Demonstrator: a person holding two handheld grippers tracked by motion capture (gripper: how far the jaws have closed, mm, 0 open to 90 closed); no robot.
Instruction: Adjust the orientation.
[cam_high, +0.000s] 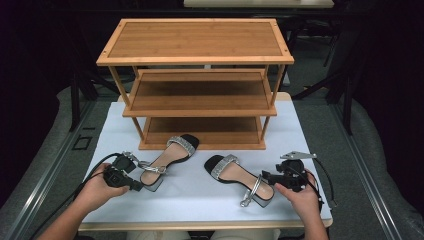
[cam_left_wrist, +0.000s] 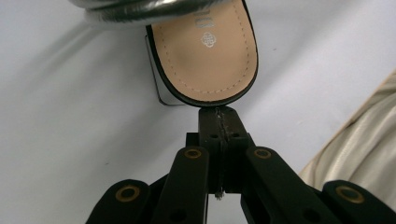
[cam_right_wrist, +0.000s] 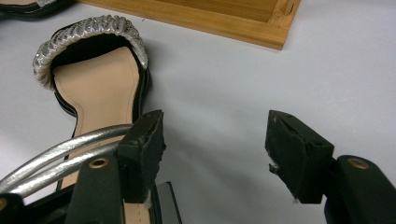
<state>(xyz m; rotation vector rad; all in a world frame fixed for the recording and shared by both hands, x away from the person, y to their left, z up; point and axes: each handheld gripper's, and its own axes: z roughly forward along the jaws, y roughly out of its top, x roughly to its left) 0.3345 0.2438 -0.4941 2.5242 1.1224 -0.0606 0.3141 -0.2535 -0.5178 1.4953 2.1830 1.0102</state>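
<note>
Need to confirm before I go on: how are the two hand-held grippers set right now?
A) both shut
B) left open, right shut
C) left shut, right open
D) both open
C: the left hand-held gripper has its jaws pressed together behind the sandal's heel end; the right hand-held gripper stands wide apart.

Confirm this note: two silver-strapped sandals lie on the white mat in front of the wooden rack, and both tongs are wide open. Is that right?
Not quite. The left tongs are shut, jaws pressed together just behind the left sandal's heel, as the left gripper view shows. The right tongs are wide open beside the right sandal. The rest stands.
</note>
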